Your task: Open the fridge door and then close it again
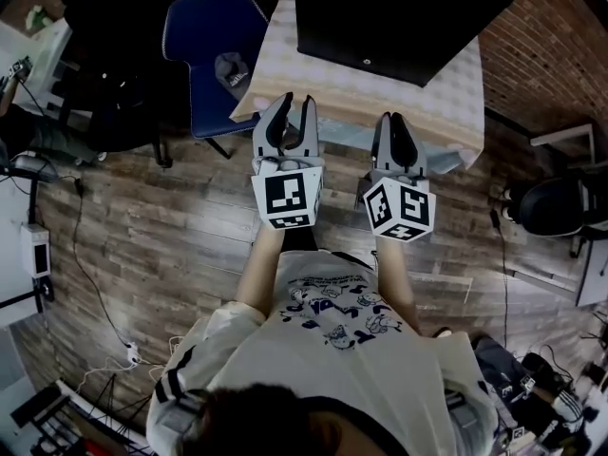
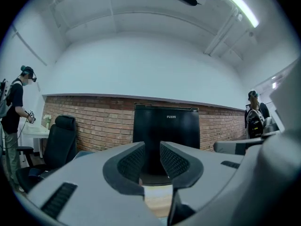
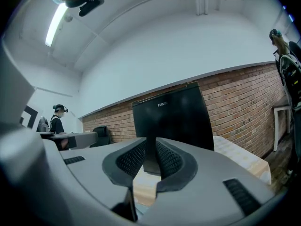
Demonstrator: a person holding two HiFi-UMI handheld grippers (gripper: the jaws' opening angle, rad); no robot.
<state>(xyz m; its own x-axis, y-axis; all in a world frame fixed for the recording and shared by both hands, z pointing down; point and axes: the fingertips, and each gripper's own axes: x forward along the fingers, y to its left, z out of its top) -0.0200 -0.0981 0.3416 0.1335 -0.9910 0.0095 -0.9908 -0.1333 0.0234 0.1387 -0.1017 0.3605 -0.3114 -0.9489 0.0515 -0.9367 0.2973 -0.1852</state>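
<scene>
- The fridge is standing on a table draped in a pale checked cloth, back against a brick wall, with its door face looking toward the person.
- Both tongs are pointing level at the fridge from the near side of the table, well short of its front; the coming reach is lying straight ahead.
- The left gripper is lining up with the fridge's left front corner, while the right gripper is facing the middle of the door, so the right looks slightly better placed for the door.
- The left gripper is showing its jaws drawn together to a narrow slit, gripping nothing; only the fridge is showing beyond them.
- The right gripper is showing the same: jaws closed to a slit, nothing between them, the fridge standing ahead.
- The fridge is reading as a small upright box, smooth matt black, with a flat top, squared edges and small pale lettering near the top of the door.
- No handle or hinge side is showing, so I cannot tell which edge is going to swing; the door's long edge is running upright.
- The gripper pads are dark and finely ribbed, set in smooth grey curved shells.
</scene>
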